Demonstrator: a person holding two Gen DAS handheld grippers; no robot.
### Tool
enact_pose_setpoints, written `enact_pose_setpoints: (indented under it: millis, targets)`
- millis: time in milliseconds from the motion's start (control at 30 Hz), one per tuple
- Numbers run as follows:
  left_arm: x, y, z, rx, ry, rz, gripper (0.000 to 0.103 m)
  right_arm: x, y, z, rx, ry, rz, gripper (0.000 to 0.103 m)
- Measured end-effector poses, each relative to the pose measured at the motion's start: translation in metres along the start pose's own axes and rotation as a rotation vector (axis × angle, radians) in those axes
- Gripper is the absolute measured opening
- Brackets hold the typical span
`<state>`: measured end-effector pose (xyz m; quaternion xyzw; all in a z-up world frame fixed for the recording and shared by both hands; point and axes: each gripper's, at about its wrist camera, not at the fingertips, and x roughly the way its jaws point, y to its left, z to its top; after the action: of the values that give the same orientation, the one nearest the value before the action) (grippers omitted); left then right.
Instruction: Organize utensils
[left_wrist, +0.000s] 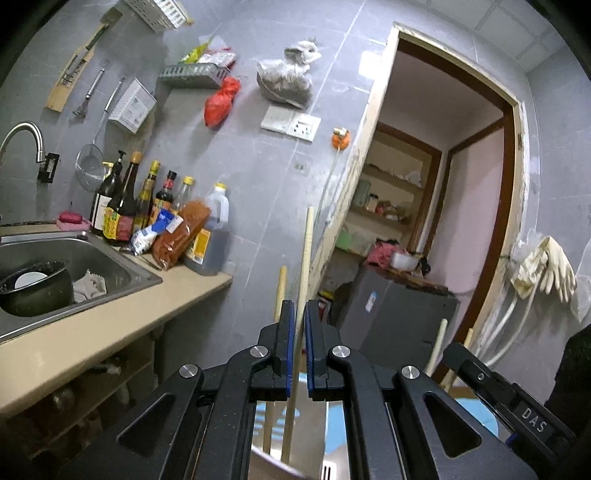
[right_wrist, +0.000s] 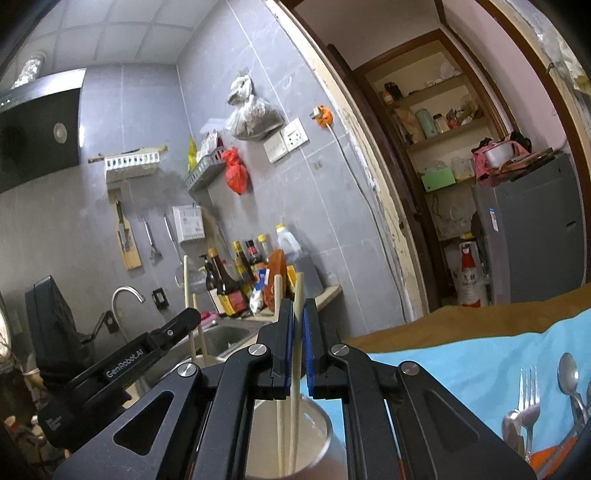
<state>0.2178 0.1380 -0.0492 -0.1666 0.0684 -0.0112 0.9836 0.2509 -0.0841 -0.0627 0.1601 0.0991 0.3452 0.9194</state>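
Observation:
My left gripper (left_wrist: 299, 314) is shut on a pale wooden chopstick (left_wrist: 304, 258) that stands upright, its lower end in a metal cup (left_wrist: 273, 461). A second chopstick (left_wrist: 280, 291) stands beside it. My right gripper (right_wrist: 298, 314) is shut on a chopstick (right_wrist: 297, 295) whose lower end sits in a steel cup (right_wrist: 321, 424); another chopstick (right_wrist: 277, 299) leans in the same cup. The left gripper's body (right_wrist: 122, 365) shows at left in the right wrist view, with two chopsticks (right_wrist: 189, 295) near it. A fork (right_wrist: 528, 398) and spoons (right_wrist: 569, 373) lie on the blue cloth (right_wrist: 461, 358).
A sink (left_wrist: 92, 266) with a dark pot (left_wrist: 37, 288) sits in the beige counter (left_wrist: 110, 325). Sauce bottles (left_wrist: 147, 206) stand against the grey tiled wall. A doorway (left_wrist: 443, 184) leads to a grey fridge (left_wrist: 395, 317). The right gripper's body (left_wrist: 509, 398) is at lower right.

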Motion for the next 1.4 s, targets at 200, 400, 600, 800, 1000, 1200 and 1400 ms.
enact_pose_setpoints:
  millis: [200,400,600,800,1000,1200,1400]
  targets:
    - [-0.004,-0.003,0.003,-0.016,0.062,-0.017,0.025,-0.009,0.001,0.007,0.010,0.003,-0.009,0.023]
    - [-0.011,-0.013,0.013,-0.009,0.097,-0.023,0.034,-0.023,-0.001,0.022,0.023,-0.012,-0.026,0.024]
    - [-0.020,-0.041,0.023,0.043,0.094,-0.030,0.069,-0.051,-0.007,0.043,-0.011,-0.035,-0.093,0.051]
    - [-0.023,-0.075,0.027,0.072,0.105,-0.029,0.094,-0.088,-0.024,0.060,-0.040,-0.038,-0.203,0.080]
    - [-0.029,-0.119,0.014,0.158,0.117,-0.042,0.097,-0.125,-0.045,0.069,-0.076,-0.014,-0.322,0.100]
    - [-0.027,-0.157,-0.013,0.194,0.164,-0.080,0.097,-0.159,-0.067,0.068,-0.093,0.002,-0.408,0.103]
    - [-0.021,-0.193,-0.048,0.239,0.248,-0.113,0.097,-0.185,-0.092,0.060,-0.098,0.051,-0.470,0.103]
